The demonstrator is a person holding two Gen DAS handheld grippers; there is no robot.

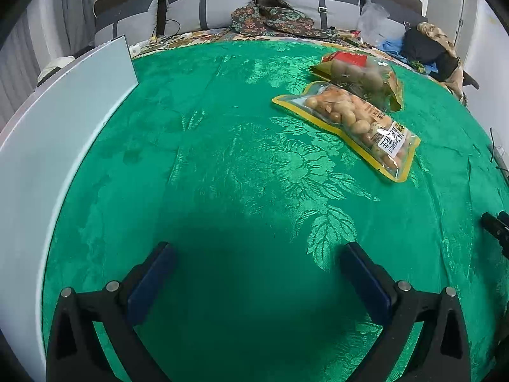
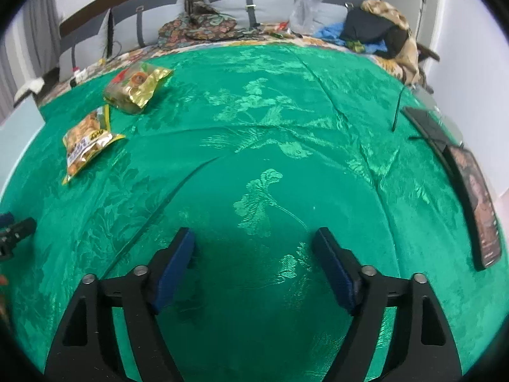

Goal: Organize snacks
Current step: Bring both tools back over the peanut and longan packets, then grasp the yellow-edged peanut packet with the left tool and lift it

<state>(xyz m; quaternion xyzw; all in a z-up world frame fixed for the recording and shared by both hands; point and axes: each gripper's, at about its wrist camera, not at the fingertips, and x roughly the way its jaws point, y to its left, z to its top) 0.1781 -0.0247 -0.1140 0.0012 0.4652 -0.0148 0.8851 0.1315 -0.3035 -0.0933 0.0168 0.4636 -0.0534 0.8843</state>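
Observation:
A clear peanut bag with a yellow border [image 1: 350,124] lies flat on the green cloth [image 1: 222,159], ahead and right of my left gripper [image 1: 257,251]. A gold snack bag with a red label [image 1: 362,74] lies just behind it, touching it. In the right wrist view the peanut bag [image 2: 87,141] and the gold bag [image 2: 136,87] lie far left. My left gripper is open and empty above the cloth. My right gripper [image 2: 254,237] is open and empty above the green cloth [image 2: 286,127], far from both bags.
A pale flat board [image 1: 63,121] stands along the cloth's left edge. A phone [image 2: 480,210] and a dark tablet [image 2: 426,121] lie at the right edge. Cushions, patterned clothes [image 1: 270,19] and a plastic bag [image 2: 303,6] lie at the back.

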